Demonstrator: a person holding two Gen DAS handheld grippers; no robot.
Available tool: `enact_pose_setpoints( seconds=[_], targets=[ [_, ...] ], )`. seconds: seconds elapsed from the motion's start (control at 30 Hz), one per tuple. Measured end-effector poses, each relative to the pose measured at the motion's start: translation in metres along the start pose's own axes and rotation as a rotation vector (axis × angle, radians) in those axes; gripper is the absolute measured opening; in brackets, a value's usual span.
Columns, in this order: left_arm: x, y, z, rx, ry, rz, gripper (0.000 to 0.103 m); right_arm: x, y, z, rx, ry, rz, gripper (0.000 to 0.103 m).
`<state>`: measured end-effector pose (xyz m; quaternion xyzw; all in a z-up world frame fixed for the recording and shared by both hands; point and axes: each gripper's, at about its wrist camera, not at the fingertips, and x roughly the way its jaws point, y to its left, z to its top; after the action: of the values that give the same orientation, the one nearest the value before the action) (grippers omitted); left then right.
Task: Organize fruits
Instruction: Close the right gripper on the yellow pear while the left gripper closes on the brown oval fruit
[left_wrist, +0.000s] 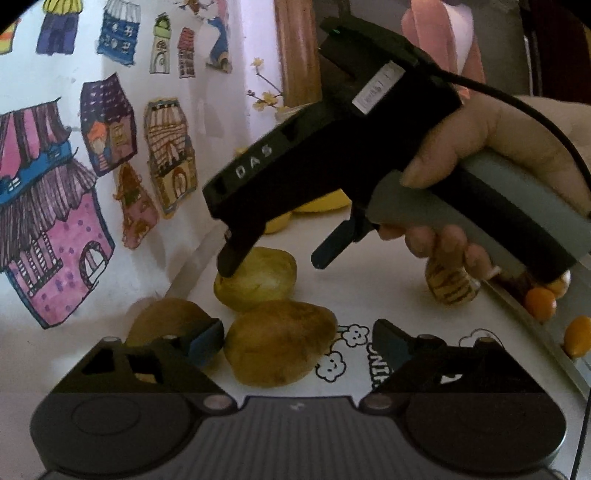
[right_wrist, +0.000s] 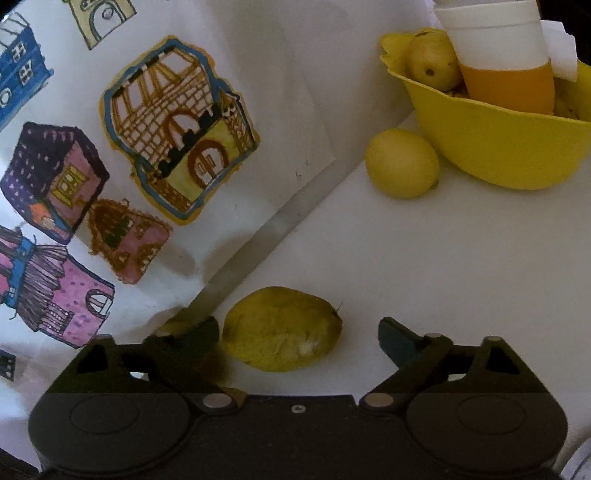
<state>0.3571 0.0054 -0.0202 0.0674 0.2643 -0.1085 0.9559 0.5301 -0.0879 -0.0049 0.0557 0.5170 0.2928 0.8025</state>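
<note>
Fruits wait loose by the table's (right_wrist: 443, 258) wall edge, my right gripper (right_wrist: 299, 332) spread wide around one (right_wrist: 280, 328).
Left gripper (left_wrist: 299, 339), also apart, brackets another fruit (left_wrist: 280, 347); yellow bowl (right_wrist: 498, 147) sits at the far corner, likely their destination.

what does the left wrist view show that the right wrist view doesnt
Only the left wrist view shows the right gripper from outside, gripped by a hand, plus two brownish fruits near its own jaws, small orange fruits in a tray at the right edge, and a striped jar.

Only the right wrist view shows the yellow bowl holding a white-and-orange cup, with a lemon beside it.

Both show the wrinkled yellow fruit on the white table and the painted-houses backdrop.
</note>
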Motion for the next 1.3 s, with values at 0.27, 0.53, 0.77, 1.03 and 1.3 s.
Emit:
enact_pose_setpoints(
  seconds=[0.27, 0.53, 0.77, 1.03, 1.3],
  targets=[
    [0.004, 0.007, 0.002, -0.041, 0.003, 0.030, 0.078, 0.027, 0.016, -0.006, 0.013, 0.001, 0.025, 0.084],
    [0.005, -0.001, 0.003, 0.000, 0.007, 0.060, 0.076, 0.046, 0.019, -0.010, 0.038, 0.015, 0.064, 0.076],
    [0.001, -0.001, 0.004, 0.001, 0.000, 0.066, 0.071, 0.053, 0.023, -0.016, 0.045, 0.003, 0.088, 0.067],
    [-0.008, -0.004, 0.003, 0.042, 0.009, 0.063, 0.066, 0.046, 0.029, -0.034, 0.032, 0.007, 0.086, 0.066],
    [-0.010, 0.001, 0.002, 0.062, 0.021, 0.017, 0.065, 0.033, 0.011, -0.044, 0.043, -0.018, 0.051, 0.066]
  ],
)
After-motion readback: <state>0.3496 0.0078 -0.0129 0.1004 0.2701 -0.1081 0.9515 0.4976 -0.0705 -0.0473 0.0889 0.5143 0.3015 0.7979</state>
